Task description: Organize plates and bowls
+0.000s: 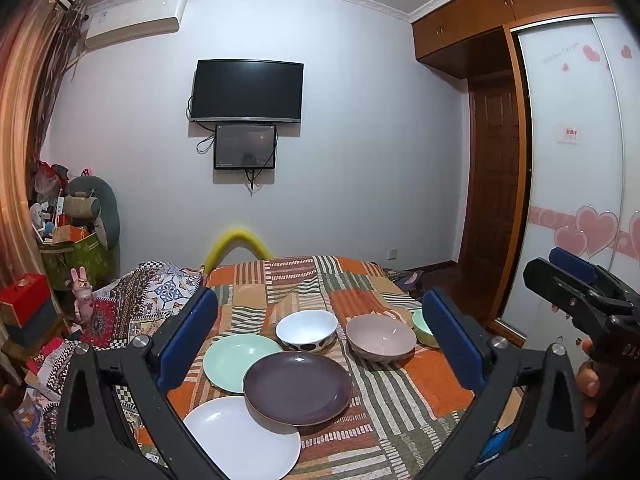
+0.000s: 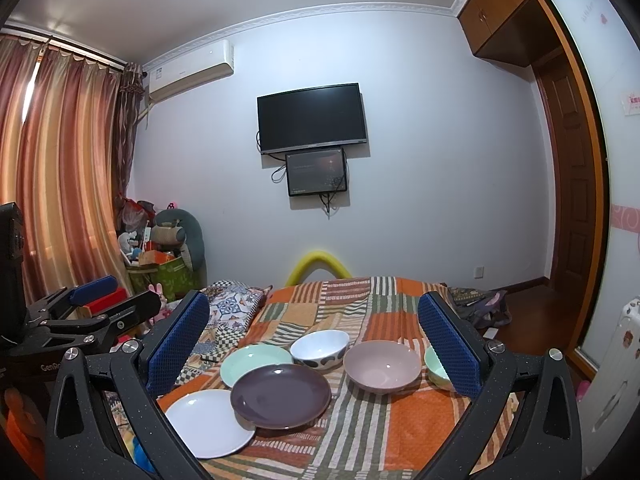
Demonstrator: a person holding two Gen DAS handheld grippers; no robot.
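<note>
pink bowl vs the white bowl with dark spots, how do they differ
The pink bowl is plain dusty pink all over; the white bowl has dark spots on its outside. The pink bowl looks wider and stands apart, while the white bowl sits close behind the purple plate. Both are upright and empty.

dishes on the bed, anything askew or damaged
Nothing looks broken or spilled. One oddity: the dark purple plate sits tilted, its rim overlapping both the white plate and the mint plate rather than lying flat on the patchwork bedspread. The bowls stand upright.

Pale wall with dark television (image 1: 246, 91), air conditioner (image 2: 191, 70) — striped curtains (image 2: 60, 168), wooden wardrobe (image 1: 480, 20).
</note>
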